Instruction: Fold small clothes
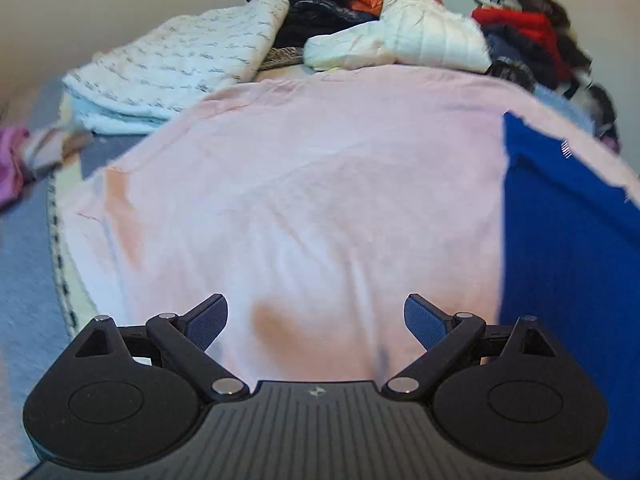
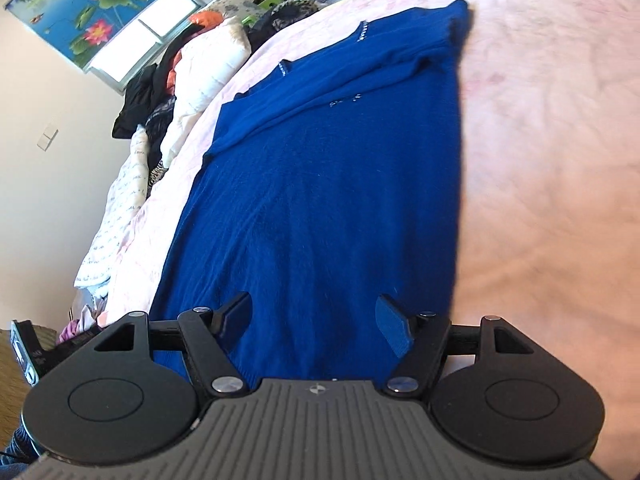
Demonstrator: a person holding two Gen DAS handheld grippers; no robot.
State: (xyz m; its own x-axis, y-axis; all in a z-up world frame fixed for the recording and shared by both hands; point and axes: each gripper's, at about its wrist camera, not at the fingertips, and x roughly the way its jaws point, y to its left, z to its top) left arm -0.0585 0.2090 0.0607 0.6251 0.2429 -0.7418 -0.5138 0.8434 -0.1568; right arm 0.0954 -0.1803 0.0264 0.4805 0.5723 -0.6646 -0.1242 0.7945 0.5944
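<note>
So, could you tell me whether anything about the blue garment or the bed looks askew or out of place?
The blue sweater lies mostly flat on the pink sheet, but a folded-over part at its far end sits diagonally with rumpled creases. Beyond it, loose clothes are heaped untidily along the bed's far edge. Nothing looks damaged.

A blue sweater [image 2: 320,200] of soft, matt knit with a fine fuzzy nap lies on a pale pink bedsheet [image 1: 320,180] of smooth, lightly creased cotton-like cloth. At twelve o'clock in the left wrist view, a cream puffer jacket [image 1: 412,36] shows quilted fabric with a slight sheen. At ten o'clock, a white quilt [image 1: 176,64] looks soft and stitched. The left gripper [image 1: 316,320] and right gripper [image 2: 316,320] are matt black plastic with ribbed grey housings, shiny metal pivot pins and textured blue rubbery pads [image 2: 394,328]. At eleven o'clock in the right wrist view, a glossy printed lotus blind [image 2: 96,4] hangs.
</note>
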